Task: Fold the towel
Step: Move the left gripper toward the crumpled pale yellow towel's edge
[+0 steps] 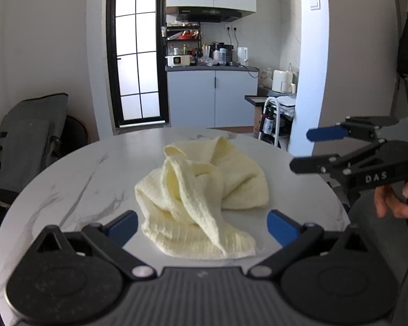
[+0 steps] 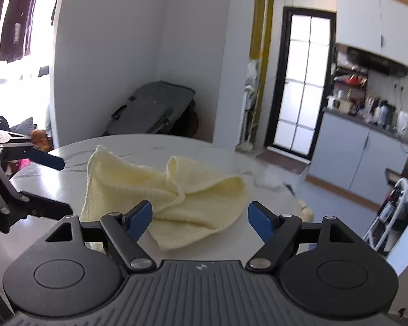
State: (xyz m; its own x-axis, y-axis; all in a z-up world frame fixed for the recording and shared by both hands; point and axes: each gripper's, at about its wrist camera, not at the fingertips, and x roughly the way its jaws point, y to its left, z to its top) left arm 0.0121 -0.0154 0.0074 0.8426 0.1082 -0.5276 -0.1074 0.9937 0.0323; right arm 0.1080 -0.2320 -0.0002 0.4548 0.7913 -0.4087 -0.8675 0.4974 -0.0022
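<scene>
The towel (image 1: 201, 198) lies crumpled on the desk (image 1: 76, 179), soft and light. Both claws, left claw (image 1: 202, 225) and right claw (image 2: 200, 218), hover spread apart beside it; a loose corner looks easiest to pinch.

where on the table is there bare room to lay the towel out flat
Bare marble lies between the crumpled towel and the table rim on the left gripper's side, plus a band behind it. The side by the right gripper is tighter.
</scene>
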